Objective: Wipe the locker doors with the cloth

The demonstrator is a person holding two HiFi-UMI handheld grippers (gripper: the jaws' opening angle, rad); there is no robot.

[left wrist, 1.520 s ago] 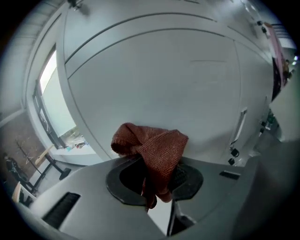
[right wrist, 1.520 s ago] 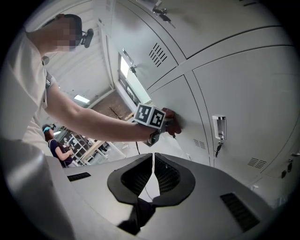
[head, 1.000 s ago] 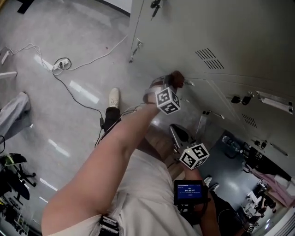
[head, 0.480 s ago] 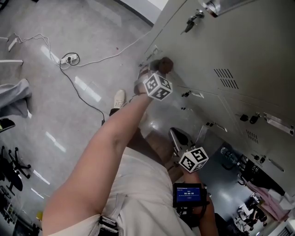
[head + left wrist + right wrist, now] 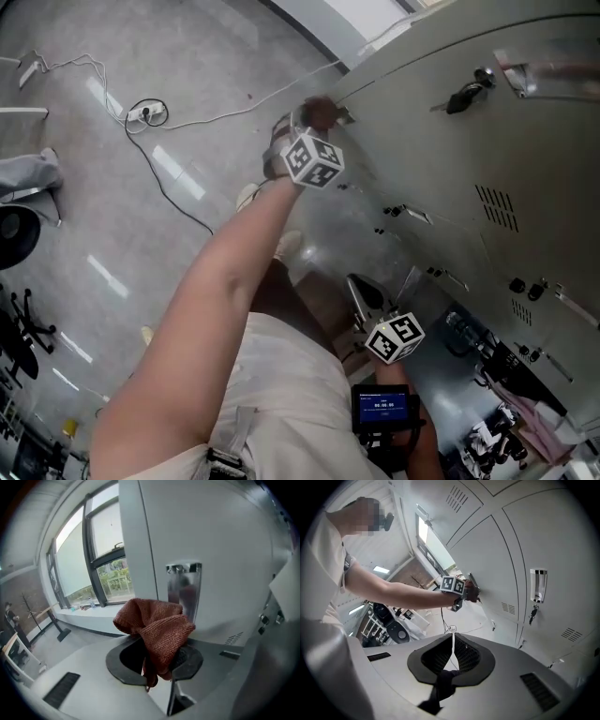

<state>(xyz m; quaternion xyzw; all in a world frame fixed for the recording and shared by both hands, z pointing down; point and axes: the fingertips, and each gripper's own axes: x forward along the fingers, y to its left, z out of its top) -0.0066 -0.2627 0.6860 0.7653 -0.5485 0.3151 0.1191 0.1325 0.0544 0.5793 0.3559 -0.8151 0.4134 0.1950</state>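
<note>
Upper centre of the head view, my left gripper is clamped tight on the red cloth, right at the grey locker door by its handle plate. Lower down, my right gripper hangs closed, holding nothing.

A polished grey floor fills the head view from seven to eleven o'clock. At ten o'clock a white socket strip lies inside a loop of lead, and a black cable trails from it toward the centre. A white shoe stands just above centre. At five o'clock a small screen glows blue. In the left gripper view, dark-framed windows stand at ten o'clock.
</note>
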